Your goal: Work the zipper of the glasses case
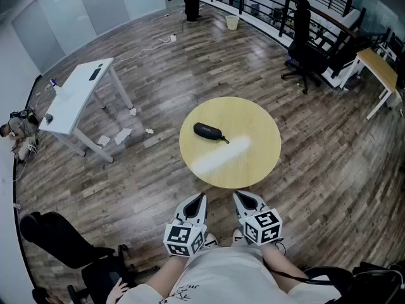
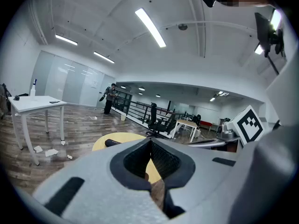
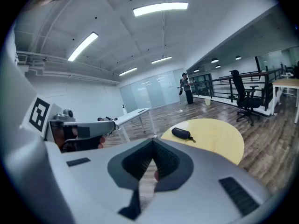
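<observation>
Black and oblong, the glasses case [image 1: 209, 132] lies on the far-left part of the round wooden table [image 1: 266, 163], with its small zipper pull [image 1: 226, 140] trailing from the end nearer the table's middle. The left gripper [image 1: 201, 196] and right gripper [image 1: 239, 195] hover side by side short of the table's near edge, well apart from the case, each with its jaws pressed together on nothing. The step in hand looks like the reach. Both should probably spread before arriving, the left pinning the case body while the right pinches that slim pull squarely and draws along the seam.
</observation>
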Motion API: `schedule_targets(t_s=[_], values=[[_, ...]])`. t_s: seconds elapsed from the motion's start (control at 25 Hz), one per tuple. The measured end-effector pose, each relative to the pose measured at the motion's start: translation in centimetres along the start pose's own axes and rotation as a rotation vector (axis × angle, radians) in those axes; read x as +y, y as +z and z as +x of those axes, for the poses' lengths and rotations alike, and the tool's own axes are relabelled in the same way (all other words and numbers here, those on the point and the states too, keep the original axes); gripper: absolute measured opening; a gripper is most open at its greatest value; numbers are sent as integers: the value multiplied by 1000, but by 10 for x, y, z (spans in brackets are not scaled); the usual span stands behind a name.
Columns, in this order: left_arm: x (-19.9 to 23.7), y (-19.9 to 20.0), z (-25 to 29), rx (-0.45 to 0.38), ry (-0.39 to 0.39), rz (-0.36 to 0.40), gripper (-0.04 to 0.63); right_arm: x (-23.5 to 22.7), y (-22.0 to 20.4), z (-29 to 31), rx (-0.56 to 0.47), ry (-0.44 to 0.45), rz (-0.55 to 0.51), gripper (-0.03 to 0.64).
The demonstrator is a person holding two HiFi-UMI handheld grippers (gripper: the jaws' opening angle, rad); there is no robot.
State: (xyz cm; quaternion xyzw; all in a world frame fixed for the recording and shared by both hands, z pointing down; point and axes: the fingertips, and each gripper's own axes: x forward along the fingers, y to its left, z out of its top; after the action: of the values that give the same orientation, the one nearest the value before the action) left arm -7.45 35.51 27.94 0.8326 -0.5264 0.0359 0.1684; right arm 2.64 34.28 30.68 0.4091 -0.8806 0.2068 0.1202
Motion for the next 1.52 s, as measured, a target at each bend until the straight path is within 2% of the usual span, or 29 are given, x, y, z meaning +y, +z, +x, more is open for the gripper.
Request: schedule_targets(t_s=[0.36,0.6,0.92,1.16,1.52], values=[[24,4,15,11,-11,-8,5,-2,5,29,7,-3,14,-11],[47,14,70,26,11,6,5,-45,25,77,6,19,31,-11],[61,61,173,9,34,46,5,-118,89,136,-16,80,1,-11],[59,59,220,30,52,31,5,-169,105,155,-12,85,1,-11],[78,67,251,62,11,41,5,-182,113,181,-11,59,39,-11]])
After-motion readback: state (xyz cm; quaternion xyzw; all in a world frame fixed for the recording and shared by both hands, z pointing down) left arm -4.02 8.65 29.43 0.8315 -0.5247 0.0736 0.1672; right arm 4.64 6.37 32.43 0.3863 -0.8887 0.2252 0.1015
